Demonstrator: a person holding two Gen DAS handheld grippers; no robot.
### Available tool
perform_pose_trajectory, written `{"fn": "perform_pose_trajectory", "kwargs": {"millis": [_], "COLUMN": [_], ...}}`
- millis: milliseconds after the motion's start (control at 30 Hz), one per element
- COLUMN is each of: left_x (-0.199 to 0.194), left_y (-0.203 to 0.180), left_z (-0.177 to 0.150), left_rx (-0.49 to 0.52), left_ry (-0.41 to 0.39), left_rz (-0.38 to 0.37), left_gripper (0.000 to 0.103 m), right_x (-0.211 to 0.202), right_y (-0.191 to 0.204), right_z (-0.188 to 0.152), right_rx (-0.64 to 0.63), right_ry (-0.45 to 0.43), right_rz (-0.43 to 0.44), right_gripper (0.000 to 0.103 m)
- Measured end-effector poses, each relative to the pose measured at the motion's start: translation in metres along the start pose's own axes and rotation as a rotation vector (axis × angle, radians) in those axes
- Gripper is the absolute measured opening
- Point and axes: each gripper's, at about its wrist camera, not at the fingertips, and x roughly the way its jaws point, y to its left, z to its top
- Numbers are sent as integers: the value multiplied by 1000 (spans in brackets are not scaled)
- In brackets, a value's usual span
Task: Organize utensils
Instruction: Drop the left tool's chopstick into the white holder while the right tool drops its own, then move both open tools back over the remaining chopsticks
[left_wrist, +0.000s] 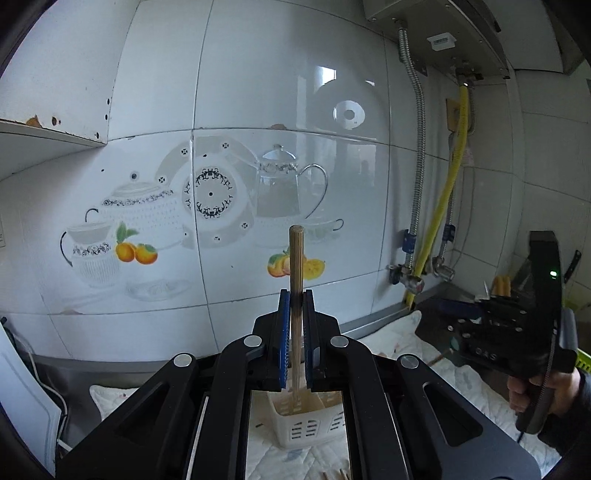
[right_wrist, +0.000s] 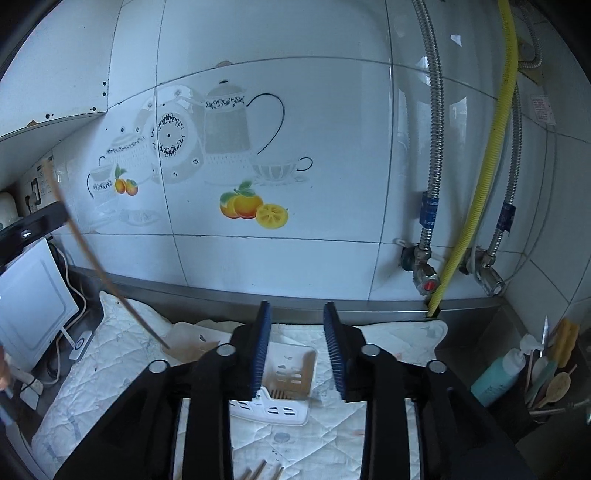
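Left gripper (left_wrist: 296, 295) clamped on wooden chopstick (left_wrist: 296, 258), held upright above white slotted utensil basket (left_wrist: 303, 424). Right gripper (right_wrist: 297, 314) parted, empty, over same basket. Chopstick likely light, stiff, smooth; pinch mid-shaft, else pivots. Loose chopsticks (right_wrist: 258, 472) on quilted mat (right_wrist: 110, 362).

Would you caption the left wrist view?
Left gripper holds a wooden chopstick upright above the white utensil basket.

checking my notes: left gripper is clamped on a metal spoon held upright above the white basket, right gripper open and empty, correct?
Not quite: the left gripper is clamped on a wooden chopstick, not a metal spoon, as the left wrist view shows. The rest holds: it stands upright above the white basket, and the right gripper is open and empty.
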Motion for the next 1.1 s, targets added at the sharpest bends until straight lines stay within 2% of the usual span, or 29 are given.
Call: {"fn": "perform_pose_trajectory", "kwargs": {"millis": [200, 433, 567, 700, 767, 967, 1100], "left_x": [35, 40, 22, -9, -24, -68, -92], "left_y": [6, 10, 9, 6, 4, -1, -6], "left_z": [-18, -33, -35, -38, -43, -70, -96], "left_rx": [-48, -56, -50, -33, -23, -31, -42], "left_ry": [97, 139, 134, 120, 127, 159, 204], "left_rz": [-19, 2, -5, -19, -26, -56, -67], "left_gripper": [6, 7, 7, 8, 8, 9, 9], "right_x": [-31, -76, -105, -132, -149, -198, -227], "right_y": [0, 11, 21, 34, 42, 54, 54], "right_z": [-11, -30, -43, -57, -65, -77, -83], "right_rx": [-35, -78, -101, -125, -139, -165, -169], "right_ry": [-18, -32, -30, -34, -39, -60, -69], "right_rz": [10, 25, 34, 46, 62, 89, 70], "right_gripper": [45, 59, 61, 74, 75, 81, 84]}}
